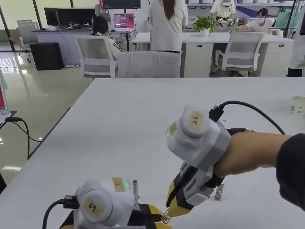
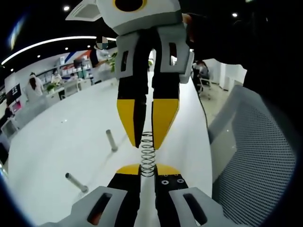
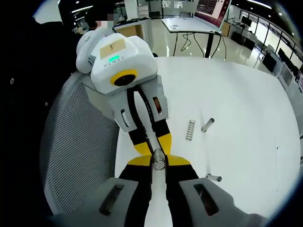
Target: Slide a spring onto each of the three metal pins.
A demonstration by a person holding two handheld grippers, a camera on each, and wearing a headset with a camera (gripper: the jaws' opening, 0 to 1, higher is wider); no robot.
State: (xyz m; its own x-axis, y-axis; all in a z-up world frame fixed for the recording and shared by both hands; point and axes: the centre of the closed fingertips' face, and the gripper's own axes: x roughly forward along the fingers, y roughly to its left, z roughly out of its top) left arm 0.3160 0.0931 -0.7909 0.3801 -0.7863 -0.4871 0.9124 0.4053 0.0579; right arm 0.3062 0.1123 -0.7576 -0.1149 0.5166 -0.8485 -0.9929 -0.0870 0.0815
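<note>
A small metal spring [image 2: 147,156] hangs between my two grippers, just above the white table [image 1: 143,119]. My left gripper [image 2: 147,169] is shut on its near end. Facing it tip to tip, my right gripper [image 2: 147,142] is shut on the far end. The right gripper view shows the same spring [image 3: 158,161] end-on between my right gripper [image 3: 158,164] and left gripper [image 3: 152,147]. Two metal pins [image 2: 111,140] [image 2: 75,182] are on the table to the left. One pin [image 1: 135,188] stands upright beside the left gripper [image 1: 159,222]. A second spring [image 3: 190,129] rests beside a pin [image 3: 207,125].
A grey mesh chair [image 2: 255,156] stands close to the table's near edge, beside the grippers. Beyond the table's far edge stand office chairs [image 1: 97,55] and desks with people. A black cable [image 1: 252,110] runs from the right gripper [image 1: 172,210]. A clear cup [image 1: 298,106] sits at the far right.
</note>
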